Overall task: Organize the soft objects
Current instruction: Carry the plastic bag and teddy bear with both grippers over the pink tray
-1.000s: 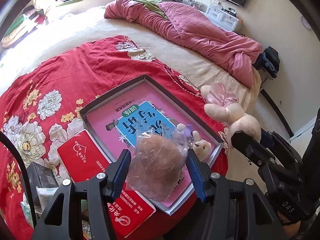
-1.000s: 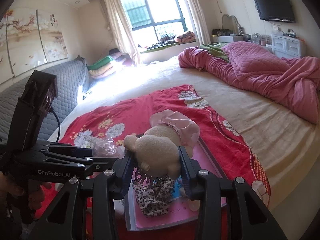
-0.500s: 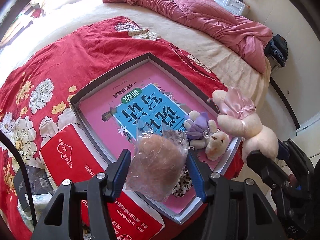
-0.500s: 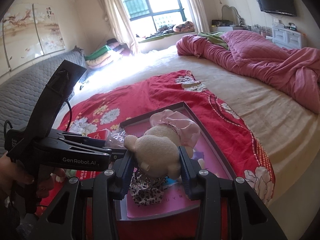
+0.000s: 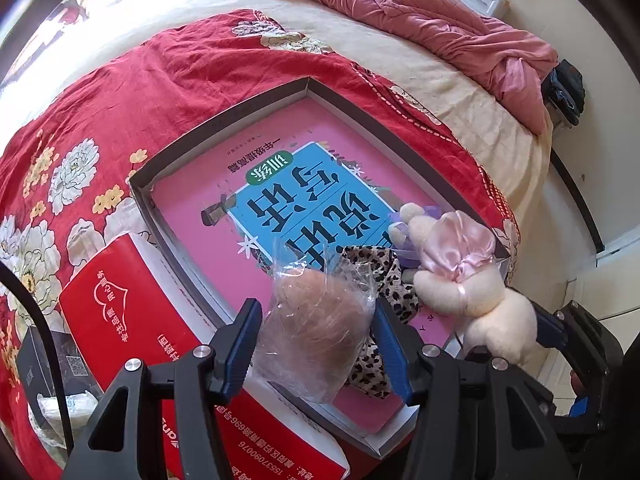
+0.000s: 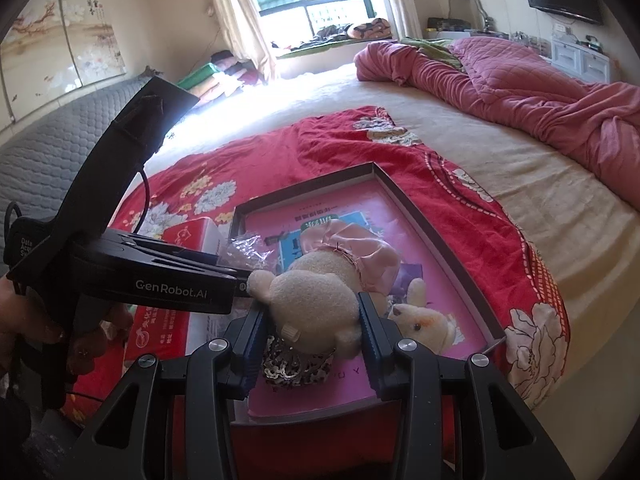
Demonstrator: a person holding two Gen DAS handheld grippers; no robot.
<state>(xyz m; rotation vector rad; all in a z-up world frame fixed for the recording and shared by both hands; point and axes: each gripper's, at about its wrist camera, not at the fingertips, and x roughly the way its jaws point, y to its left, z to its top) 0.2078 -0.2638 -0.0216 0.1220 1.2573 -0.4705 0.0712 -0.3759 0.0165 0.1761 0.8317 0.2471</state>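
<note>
Bagged brown plush [image 5: 320,324], cream bear [image 6: 320,300], both above tray [image 5: 224,120]

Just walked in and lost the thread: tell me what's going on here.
A person holds a gripper in each hand over a shallow box on the bed. The left gripper clamps a brown soft thing in a clear bag; the right gripper clamps a cream plush toy. A leopard-print piece and a small plush already lie inside.

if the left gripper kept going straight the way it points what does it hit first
Probably the leopard-print cloth lying in the shallow box, just beyond the bagged brown thing the left gripper holds; depth is unclear.
</note>
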